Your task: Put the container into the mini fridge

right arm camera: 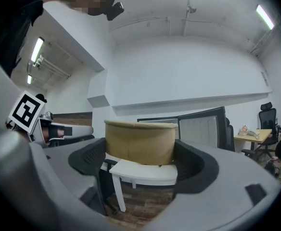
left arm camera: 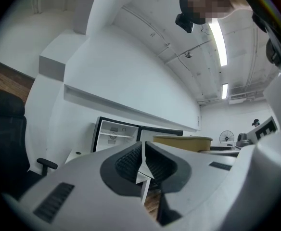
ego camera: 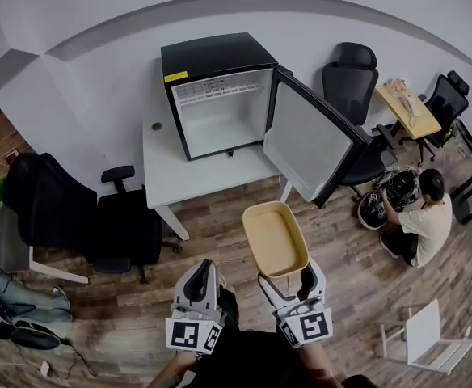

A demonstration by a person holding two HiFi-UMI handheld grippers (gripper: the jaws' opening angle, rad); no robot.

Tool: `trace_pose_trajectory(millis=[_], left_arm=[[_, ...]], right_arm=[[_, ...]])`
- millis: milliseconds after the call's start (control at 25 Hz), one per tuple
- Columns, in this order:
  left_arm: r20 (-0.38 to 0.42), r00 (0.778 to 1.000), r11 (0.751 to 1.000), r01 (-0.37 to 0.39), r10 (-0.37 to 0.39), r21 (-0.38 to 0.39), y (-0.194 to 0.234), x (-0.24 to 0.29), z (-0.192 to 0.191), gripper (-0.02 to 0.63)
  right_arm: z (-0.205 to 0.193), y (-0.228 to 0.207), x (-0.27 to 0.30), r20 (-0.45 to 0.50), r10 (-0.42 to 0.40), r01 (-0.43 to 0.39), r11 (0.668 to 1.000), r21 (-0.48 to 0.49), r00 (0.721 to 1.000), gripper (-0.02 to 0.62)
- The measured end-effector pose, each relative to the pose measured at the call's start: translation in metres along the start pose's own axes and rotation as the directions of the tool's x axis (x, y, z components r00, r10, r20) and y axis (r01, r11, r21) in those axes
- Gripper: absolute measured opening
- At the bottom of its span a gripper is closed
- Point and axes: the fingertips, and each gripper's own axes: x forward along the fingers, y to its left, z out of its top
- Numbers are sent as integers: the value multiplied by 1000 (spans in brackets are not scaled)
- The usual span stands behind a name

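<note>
A tan open container point(ego camera: 276, 238) is held in the air in front of me, with my right gripper point(ego camera: 288, 284) shut on its near end. In the right gripper view the container point(right arm camera: 140, 142) fills the gap between the two dark pads. My left gripper point(ego camera: 203, 284) hangs beside it, shut and empty; its pads point(left arm camera: 131, 163) meet in the left gripper view. The black mini fridge point(ego camera: 220, 95) stands on a white table point(ego camera: 179, 180) ahead, its door point(ego camera: 310, 144) swung wide open to the right, white interior showing. The container point(left arm camera: 183, 143) also shows at the right in the left gripper view.
A black office chair point(ego camera: 82, 217) stands left of the table. Another black chair point(ego camera: 349, 75) is behind the fridge door. A person point(ego camera: 418, 217) crouches on the wood floor at the right by a small desk point(ego camera: 406, 107). A white chair point(ego camera: 422, 334) is at lower right.
</note>
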Motion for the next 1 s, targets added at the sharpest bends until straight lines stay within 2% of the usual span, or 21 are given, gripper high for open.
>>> trace_pose_trajectory(millis=[520,1000], left_arm=[[27,997,997,74,-74,-19,128,156,30,29],[13,996,996,83,-83,-18,192,219,33,28]], right_arm=[[22,-23,200,2,-58,58,998,-31,998,461],[18,-34,312,-11,-54,54,998,-34,998,461]])
